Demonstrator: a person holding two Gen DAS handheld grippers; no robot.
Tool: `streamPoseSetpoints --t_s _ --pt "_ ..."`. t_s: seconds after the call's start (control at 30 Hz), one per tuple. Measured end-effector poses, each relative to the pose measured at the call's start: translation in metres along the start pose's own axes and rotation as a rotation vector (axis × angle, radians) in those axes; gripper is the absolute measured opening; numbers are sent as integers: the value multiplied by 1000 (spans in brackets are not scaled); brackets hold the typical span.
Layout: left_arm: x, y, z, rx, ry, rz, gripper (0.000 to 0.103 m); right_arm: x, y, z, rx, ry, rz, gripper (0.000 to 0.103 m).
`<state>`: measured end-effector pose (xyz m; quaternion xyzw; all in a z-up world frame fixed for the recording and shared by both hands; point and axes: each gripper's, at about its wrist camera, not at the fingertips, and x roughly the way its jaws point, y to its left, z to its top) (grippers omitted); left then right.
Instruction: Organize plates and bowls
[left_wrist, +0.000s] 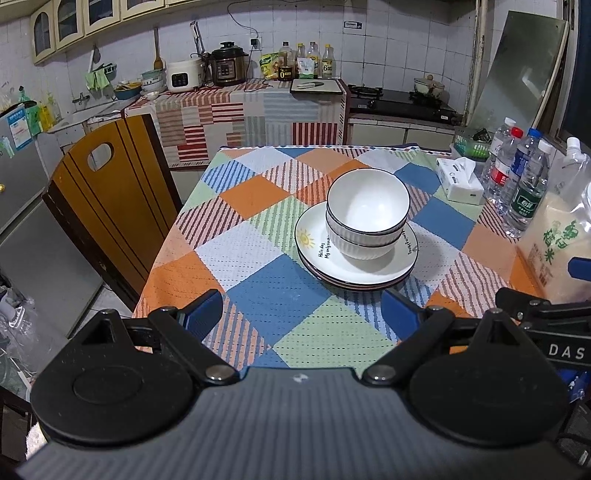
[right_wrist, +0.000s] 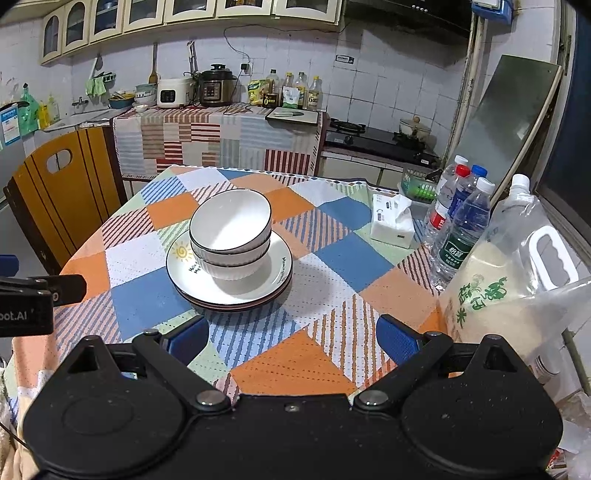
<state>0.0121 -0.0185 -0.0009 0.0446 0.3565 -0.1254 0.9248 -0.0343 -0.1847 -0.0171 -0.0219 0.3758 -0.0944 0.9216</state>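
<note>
We see the stack of plates near the middle of the worktop, which is covered by a checked cloth, and on the top plate sit two nested white bowls with dark rims. In the right wrist view the same plates and bowls lie left of centre.

Our left hand-held gripper hovers over the near edge of the cloth, short of the plates, its blue fingers spread wide with nothing between them. Our right hand-held gripper is likewise spread wide and empty, also short of the plates.

Right of the plates stand a tissue pack, a cluster of water bottles and a bag of rice. The right wrist view shows that bag of rice in full, with its white cap and moulded handle, where the left wrist view cuts it at the edge. The left wrist view shows more of the wooden chair left of the plates, plus a grey fridge beyond it. Each view catches a black part of the other tool at its edge: on the right in the left wrist view, on the left in the right wrist view.

Behind the plates, both views show the kitchen counter with a rice cooker and a stove.
</note>
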Motion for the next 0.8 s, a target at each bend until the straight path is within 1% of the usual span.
streamPoseSetpoints --t_s 0.13,0.43,0.8 --pt "0 -2 0 8 5 10 94 1 0 -1 0 6 -3 99" --pt "2 -1 0 0 13 9 96 3 -2 -1 0 14 -8 99" --pt "1 -1 0 -1 17 7 96 5 -4 -1 1 17 -9 99"
